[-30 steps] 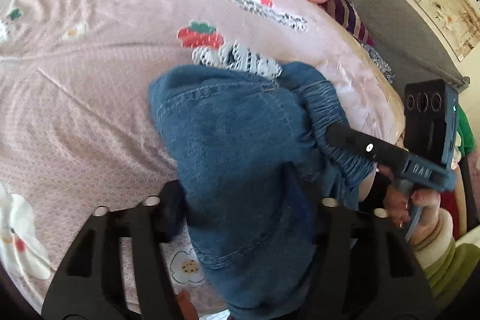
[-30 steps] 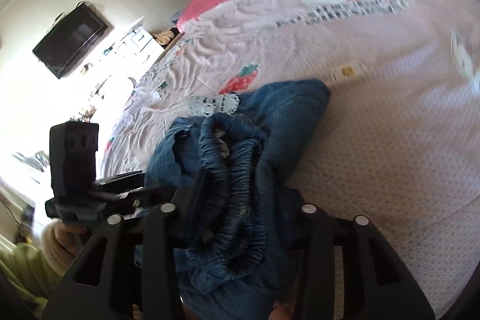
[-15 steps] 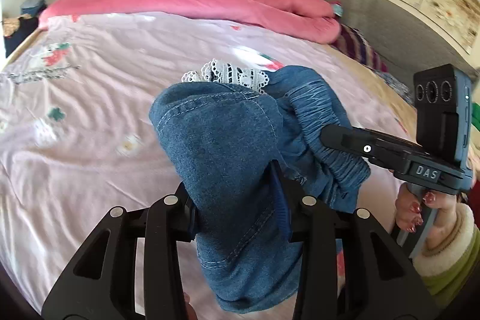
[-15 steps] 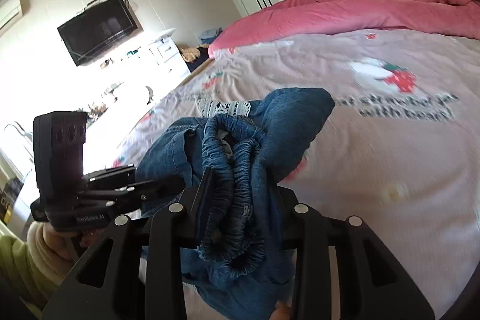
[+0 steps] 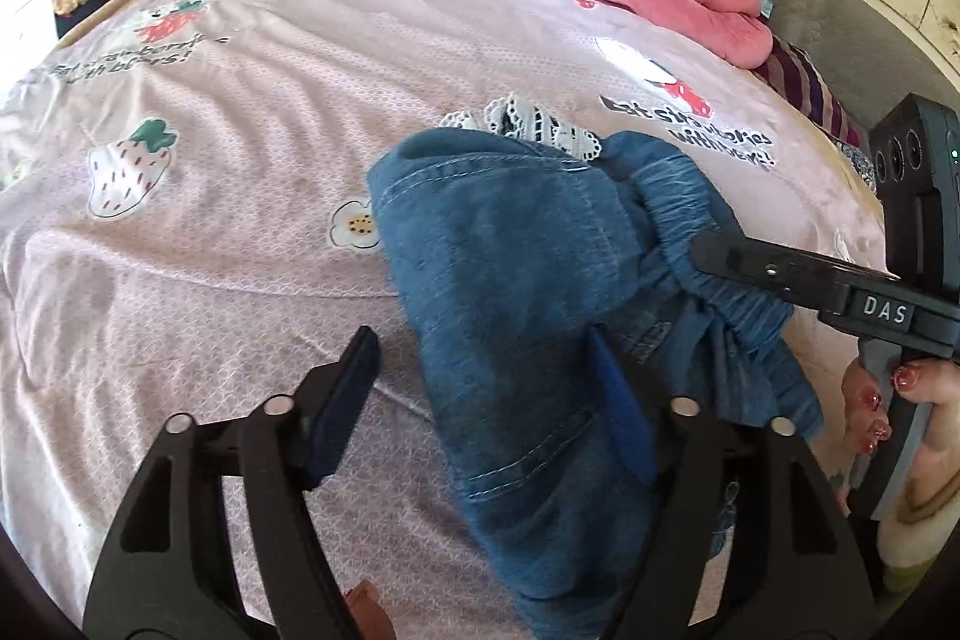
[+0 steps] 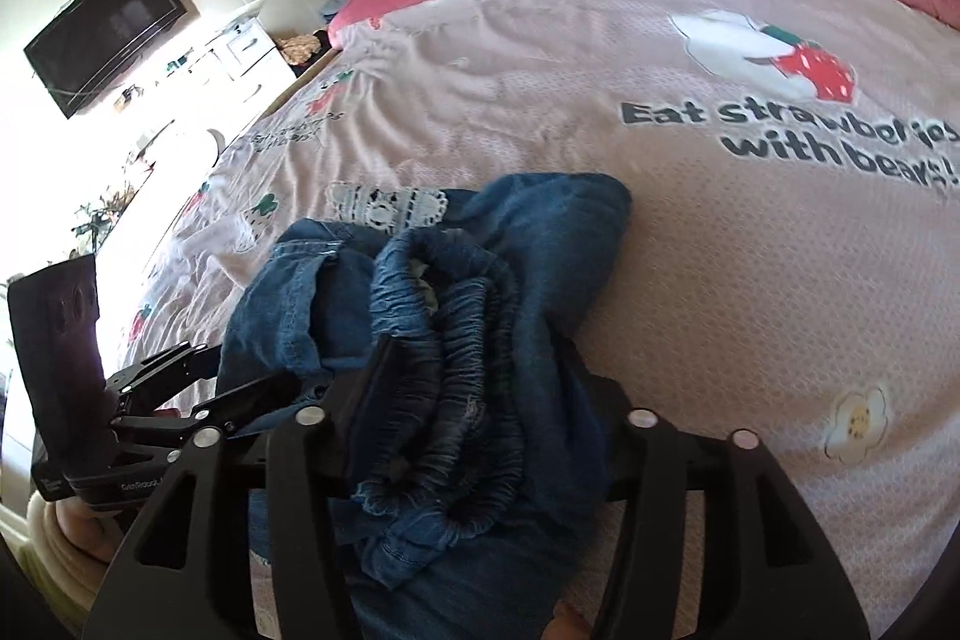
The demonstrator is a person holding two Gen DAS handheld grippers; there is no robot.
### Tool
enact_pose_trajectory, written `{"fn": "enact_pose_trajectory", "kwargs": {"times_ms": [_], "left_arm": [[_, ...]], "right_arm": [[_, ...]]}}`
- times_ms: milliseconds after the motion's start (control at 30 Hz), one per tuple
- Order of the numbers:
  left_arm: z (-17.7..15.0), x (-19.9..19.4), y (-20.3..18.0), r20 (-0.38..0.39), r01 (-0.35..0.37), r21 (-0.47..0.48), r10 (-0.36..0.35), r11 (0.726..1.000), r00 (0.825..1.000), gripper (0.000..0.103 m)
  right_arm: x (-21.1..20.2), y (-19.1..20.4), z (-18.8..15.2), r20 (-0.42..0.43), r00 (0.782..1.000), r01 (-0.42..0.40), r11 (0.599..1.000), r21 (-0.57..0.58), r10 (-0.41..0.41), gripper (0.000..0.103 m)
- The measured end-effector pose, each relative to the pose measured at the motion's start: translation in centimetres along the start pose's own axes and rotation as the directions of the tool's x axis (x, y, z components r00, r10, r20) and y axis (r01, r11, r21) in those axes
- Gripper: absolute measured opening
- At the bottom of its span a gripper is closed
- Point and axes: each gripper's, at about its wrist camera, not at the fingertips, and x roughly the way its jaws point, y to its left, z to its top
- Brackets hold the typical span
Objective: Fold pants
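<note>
The folded pants point(image 5: 510, 292) lie straight ahead between both tools on the bed point(image 5: 228, 232). The left tool point(image 5: 486, 388) has just opened wide, its left pad clear of the denim. The right tool point(image 6: 480, 388) has been opening too, the waistband bunched between its jaws; grip unclear

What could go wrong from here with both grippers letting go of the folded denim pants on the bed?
1. The left gripper has just been opening; its left pad stands clear of the denim pants, so the bulging fold may spring open.
2. The right gripper has also just been opening with the bunched elastic waistband between its fingers; pulling back could snag and drag it.
3. The lace trim sticks out, so the bundle looks uneven.
</note>
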Motion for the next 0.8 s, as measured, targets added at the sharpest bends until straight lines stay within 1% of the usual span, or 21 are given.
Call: {"fn": "enact_pose_trajectory", "kwargs": {"times_ms": [67, 133, 200, 333, 433, 500, 567, 667, 800], "left_arm": [[-0.3, -0.2, -0.1, 0.001, -0.006, -0.006, 0.006, 1.0, 1.0, 0.071], [-0.4, -0.2, 0.0, 0.003, -0.007, -0.01, 0.007, 1.0, 1.0, 0.075], [-0.6, -0.4, 0.0, 0.003, -0.006, -0.014, 0.006, 1.0, 1.0, 0.077], [-0.9, -1.0, -0.1, 0.011, -0.015, -0.015, 0.015, 1.0, 1.0, 0.081], [-1.1, -1.9, -0.4, 0.029, -0.03, -0.006, 0.03, 1.0, 0.999, 0.083], [-1.2, -2.4, -0.6, 0.038, -0.027, -0.002, 0.027, 1.0, 0.999, 0.087], [-1.5, -3.2, -0.9, 0.05, -0.031, 0.003, 0.031, 1.0, 0.998, 0.087], [-1.7, -4.1, -1.3, 0.067, -0.035, 0.005, 0.034, 0.999, 0.997, 0.089], [-2.1, -5.2, -1.7, 0.085, -0.045, 0.007, 0.044, 0.999, 0.995, 0.091]], "right_arm": [[-0.4, -0.3, -0.3, 0.002, 1.0, 0.008, 1.0, 0.013, -0.008, 0.064], [-0.6, -0.3, -0.4, 0.002, 1.0, 0.005, 1.0, 0.023, -0.005, 0.065], [-1.0, -0.2, -0.8, 0.005, 1.0, 0.008, 1.0, 0.027, -0.008, 0.069], [-2.4, 0.4, -1.5, 0.037, 0.999, 0.028, 1.0, 0.005, -0.028, 0.076], [-3.7, 0.9, -2.0, 0.075, 0.996, 0.042, 0.999, -0.025, -0.04, 0.08], [-4.6, 1.5, -2.3, 0.098, 0.993, 0.064, 0.996, -0.058, -0.059, 0.083], [-5.5, 2.3, -2.8, 0.13, 0.988, 0.102, 0.989, -0.107, -0.088, 0.084], [-6.7, 3.4, -3.5, 0.173, 0.979, 0.136, 0.977, -0.162, -0.108, 0.088], [-7.8, 4.3, -4.1, 0.202, 0.973, 0.154, 0.969, -0.192, -0.114, 0.092]]}}
